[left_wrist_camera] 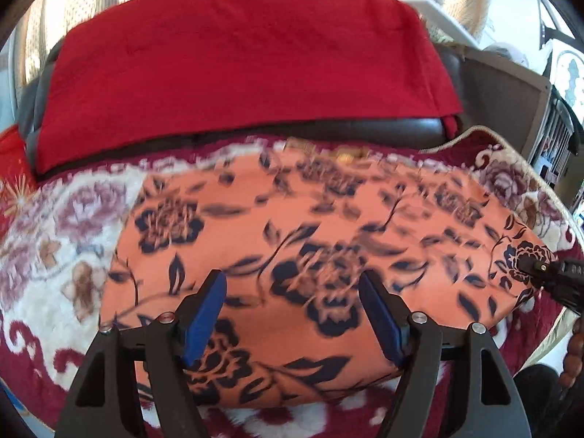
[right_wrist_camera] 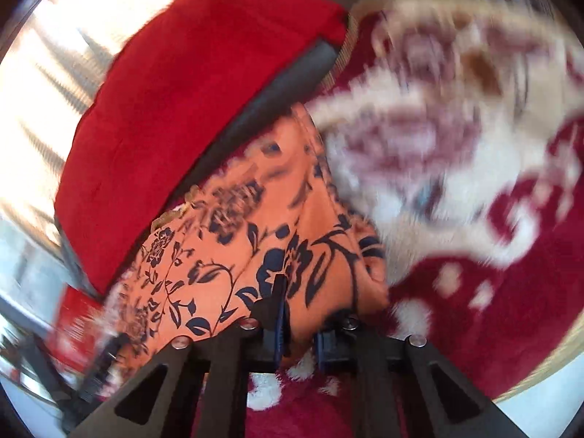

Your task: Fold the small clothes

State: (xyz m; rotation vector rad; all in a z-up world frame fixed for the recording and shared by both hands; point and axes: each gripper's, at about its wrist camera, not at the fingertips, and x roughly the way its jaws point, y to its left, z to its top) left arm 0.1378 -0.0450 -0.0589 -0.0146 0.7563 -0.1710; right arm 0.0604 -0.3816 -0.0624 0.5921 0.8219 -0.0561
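An orange garment with dark blue flowers (left_wrist_camera: 292, 219) lies spread flat on a plush red-and-white floral blanket (left_wrist_camera: 54, 219). My left gripper (left_wrist_camera: 292, 281) hovers over the garment's near part, its blue pads wide apart and holding nothing. The right gripper's black tip (left_wrist_camera: 547, 273) shows at the garment's right corner. In the right wrist view my right gripper (right_wrist_camera: 299, 314) is shut on a bunched fold of the orange garment (right_wrist_camera: 237, 237), which rises between the pads and hides one finger.
A red cloth (left_wrist_camera: 237, 73) drapes over the back of a dark leather sofa (left_wrist_camera: 365, 127) behind the garment. Shelving (left_wrist_camera: 554, 138) stands at the far right. A beaded bracelet on a wrist (left_wrist_camera: 573, 357) shows at the right edge. The blanket (right_wrist_camera: 474, 146) reaches rightwards.
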